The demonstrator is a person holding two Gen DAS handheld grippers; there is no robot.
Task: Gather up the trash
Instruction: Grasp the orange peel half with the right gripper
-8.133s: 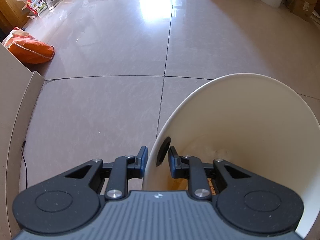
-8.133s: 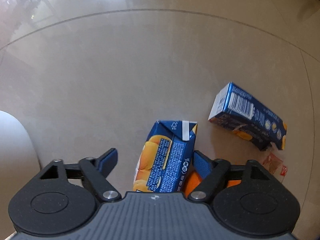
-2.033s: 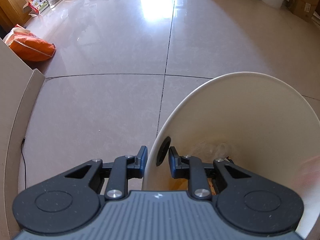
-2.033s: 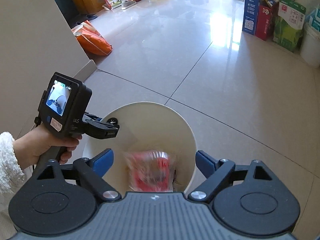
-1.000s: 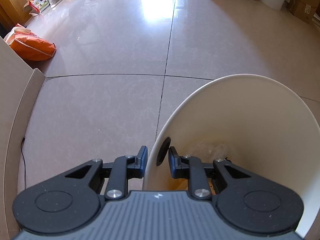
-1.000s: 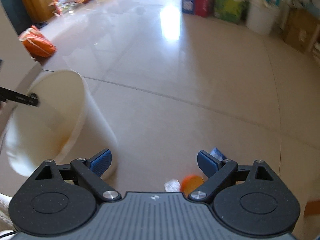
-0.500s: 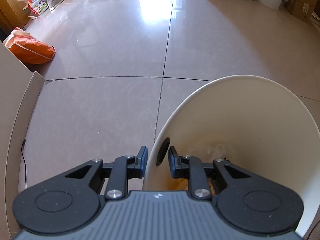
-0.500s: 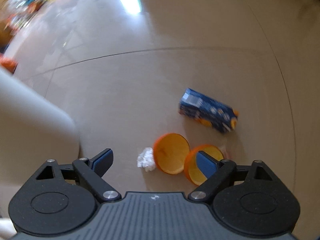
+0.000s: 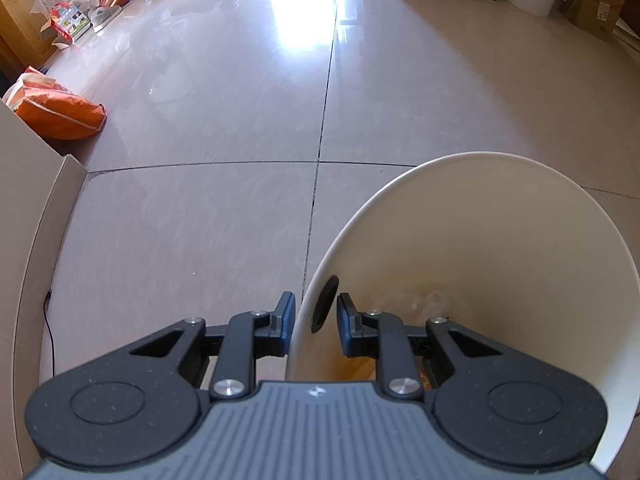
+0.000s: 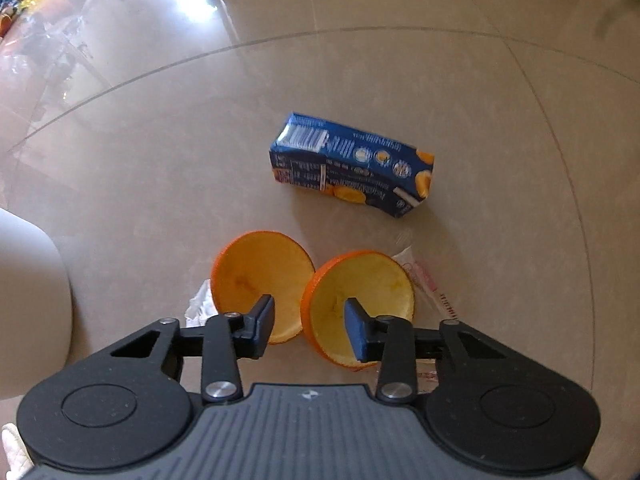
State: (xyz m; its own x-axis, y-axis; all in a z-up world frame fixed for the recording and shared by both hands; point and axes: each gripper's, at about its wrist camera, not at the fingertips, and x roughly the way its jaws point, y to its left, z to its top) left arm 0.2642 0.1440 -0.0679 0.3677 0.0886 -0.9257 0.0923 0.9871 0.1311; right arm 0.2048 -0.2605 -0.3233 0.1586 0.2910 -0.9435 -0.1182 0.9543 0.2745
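Right hand-held gripper [image 10: 308, 328] straddles the right orange peel's [image 10: 362, 300] near rim.

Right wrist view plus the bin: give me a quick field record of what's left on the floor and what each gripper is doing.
left gripper: shut on the rim of the white bin
bin contents: clear wrapper, something orange, partly hidden
right gripper: jaws open, empty, straddling the near edge of the right orange peel half
left orange peel half: on floor, cup side up
juice carton: lying on its side, beyond the peels
crumpled tissue: left of the peels
clear wrapper: right of the peels
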